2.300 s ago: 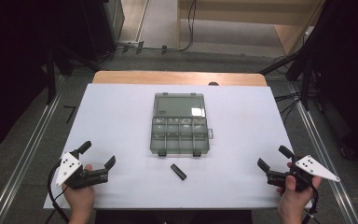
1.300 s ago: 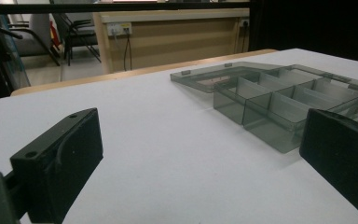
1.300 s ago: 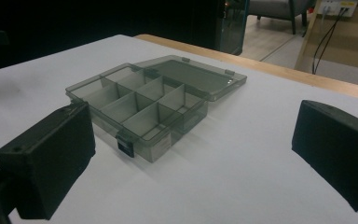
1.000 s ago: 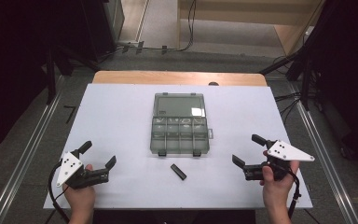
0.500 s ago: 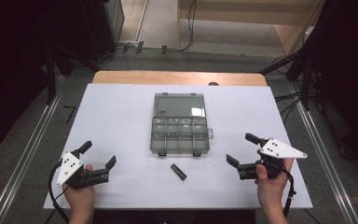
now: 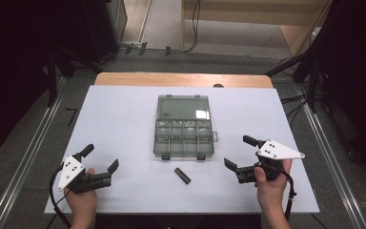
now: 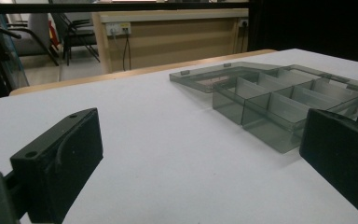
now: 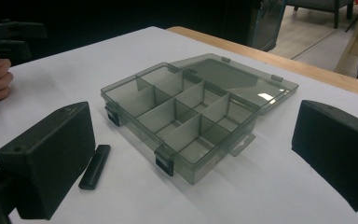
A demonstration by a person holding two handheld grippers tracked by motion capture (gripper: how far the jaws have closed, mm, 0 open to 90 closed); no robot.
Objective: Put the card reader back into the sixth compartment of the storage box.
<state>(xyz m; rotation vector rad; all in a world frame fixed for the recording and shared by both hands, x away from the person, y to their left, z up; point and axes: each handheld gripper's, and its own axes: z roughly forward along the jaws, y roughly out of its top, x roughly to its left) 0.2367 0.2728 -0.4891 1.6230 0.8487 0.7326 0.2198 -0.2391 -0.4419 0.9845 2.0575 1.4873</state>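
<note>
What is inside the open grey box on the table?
The box is open, its lid lying flat behind it. The compartments look empty in the right gripper view. A small black bar lies outside, on the table in front. Nothing covers the inside.

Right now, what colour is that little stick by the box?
Black; the stick shows best in the right gripper view.

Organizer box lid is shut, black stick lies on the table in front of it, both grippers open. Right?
Not quite. The organizer box has its lid open, folded flat behind the compartments, as the right gripper view shows. The rest holds: the black stick lies on the table in front of it, and the left gripper and right gripper are both open.
</note>
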